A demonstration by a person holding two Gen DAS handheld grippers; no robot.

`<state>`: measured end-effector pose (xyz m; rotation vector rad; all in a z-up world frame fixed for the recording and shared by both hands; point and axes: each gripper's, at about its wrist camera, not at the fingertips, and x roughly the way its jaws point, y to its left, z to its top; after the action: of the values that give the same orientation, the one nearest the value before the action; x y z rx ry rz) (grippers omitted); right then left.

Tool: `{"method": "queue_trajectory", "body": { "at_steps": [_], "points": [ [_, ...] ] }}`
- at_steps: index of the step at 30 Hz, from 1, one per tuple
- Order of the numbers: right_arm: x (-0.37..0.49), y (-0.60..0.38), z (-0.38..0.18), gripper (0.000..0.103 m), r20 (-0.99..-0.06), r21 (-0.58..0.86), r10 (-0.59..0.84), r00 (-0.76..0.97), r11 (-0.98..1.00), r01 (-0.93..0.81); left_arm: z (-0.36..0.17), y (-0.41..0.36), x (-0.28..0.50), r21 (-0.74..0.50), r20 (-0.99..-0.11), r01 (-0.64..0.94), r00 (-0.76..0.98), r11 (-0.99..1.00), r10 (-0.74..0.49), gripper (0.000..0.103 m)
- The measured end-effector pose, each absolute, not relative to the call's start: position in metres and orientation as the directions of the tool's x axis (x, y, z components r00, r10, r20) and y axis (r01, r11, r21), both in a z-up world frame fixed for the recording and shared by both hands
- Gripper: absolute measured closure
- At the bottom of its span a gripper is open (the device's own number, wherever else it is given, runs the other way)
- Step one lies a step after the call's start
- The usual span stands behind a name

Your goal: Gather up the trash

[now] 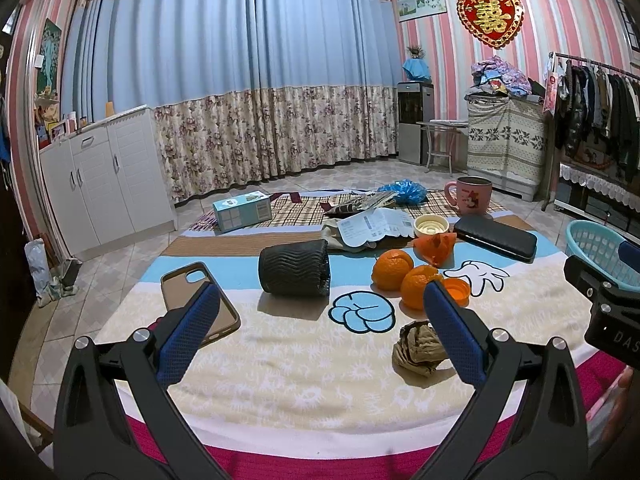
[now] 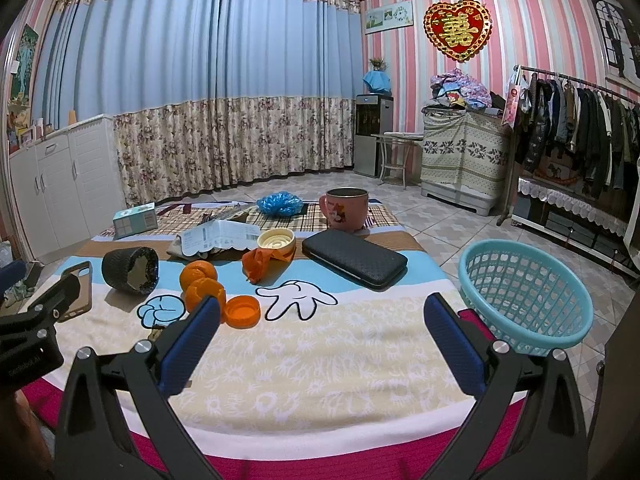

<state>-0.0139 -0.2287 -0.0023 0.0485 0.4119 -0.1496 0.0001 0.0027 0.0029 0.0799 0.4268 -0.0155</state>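
On the blanket-covered bed lie a crumpled brown paper ball, orange peel, an orange bottle cap, a torn printed paper and a blue plastic bag. A light blue basket sits at the bed's right edge. My left gripper is open and empty, with the paper ball beside its right finger. My right gripper is open and empty, with the basket to its right.
Two oranges, a black cylinder, a phone case, a black wallet, a pink mug, a cream lid and a small box also lie on the bed. Cabinets stand left, a clothes rack right.
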Motion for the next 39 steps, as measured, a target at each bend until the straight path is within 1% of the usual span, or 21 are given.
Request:
{"method": "queue_trajectory", "body": {
  "at_steps": [31, 39],
  "points": [
    [-0.013, -0.228, -0.003, 0.004, -0.399, 0.008, -0.139, 0.906, 0.988, 0.155, 0.003, 0.002, 0.0, 0.074, -0.414, 0.033, 0.91, 0.997, 0.0, 0.005],
    [-0.002, -0.236, -0.003, 0.004, -0.431, 0.035, -0.116, 0.895, 0.989, 0.145, 0.009, 0.003, 0.009, 0.08, -0.43, 0.035, 0.903, 0.996, 0.002, 0.005]
  ]
}}
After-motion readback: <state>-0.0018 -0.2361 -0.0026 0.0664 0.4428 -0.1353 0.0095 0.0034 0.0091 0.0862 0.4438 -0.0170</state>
